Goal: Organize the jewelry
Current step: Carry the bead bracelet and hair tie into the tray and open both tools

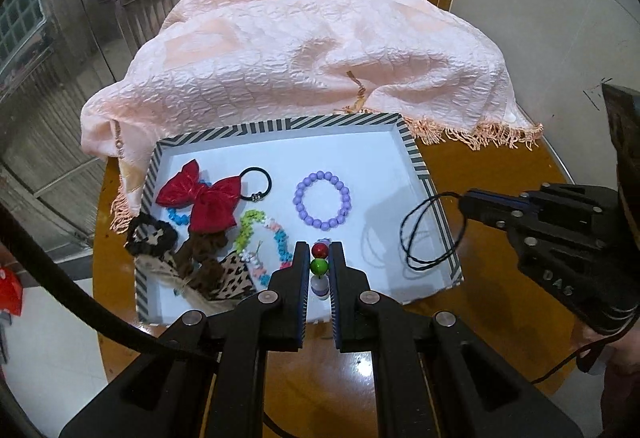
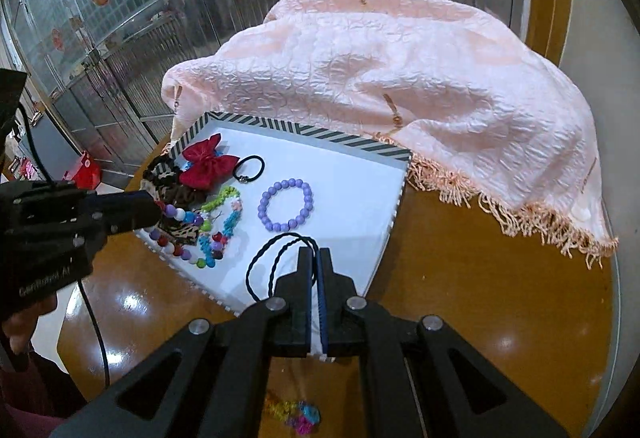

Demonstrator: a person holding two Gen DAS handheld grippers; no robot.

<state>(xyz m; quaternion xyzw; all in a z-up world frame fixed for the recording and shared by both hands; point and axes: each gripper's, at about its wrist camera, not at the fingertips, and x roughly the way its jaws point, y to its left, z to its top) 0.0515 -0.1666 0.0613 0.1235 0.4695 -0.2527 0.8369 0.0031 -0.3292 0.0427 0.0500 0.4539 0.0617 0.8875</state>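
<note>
A white tray with a striped rim (image 1: pixel 412 153) (image 2: pixel 312 131) lies on the round table. Inside it are a purple bead bracelet (image 1: pixel 322 199) (image 2: pixel 286 203), a red bow (image 1: pixel 204 197) (image 2: pixel 206 163), a black hair tie (image 1: pixel 256 183), a pastel star-bead bracelet (image 1: pixel 260 242) and leopard-print scrunchies (image 1: pixel 228 274). My left gripper (image 1: pixel 319 245) (image 2: pixel 158 207) is shut on a multicoloured bead bracelet (image 1: pixel 319 266) (image 2: pixel 188 238), held over the tray's near left part. My right gripper (image 2: pixel 314 254) (image 1: pixel 464 203) is shut on a black braided cord loop (image 2: pixel 280 236) (image 1: pixel 402 238) that hangs above the tray's right side.
A crumpled pink fringed cloth (image 1: pixel 320 49) (image 2: pixel 400 77) covers the far half of the brown table (image 1: pixel 500 177). A small colourful bead item (image 2: pixel 296 414) lies on the table below my right gripper. Metal doors stand behind.
</note>
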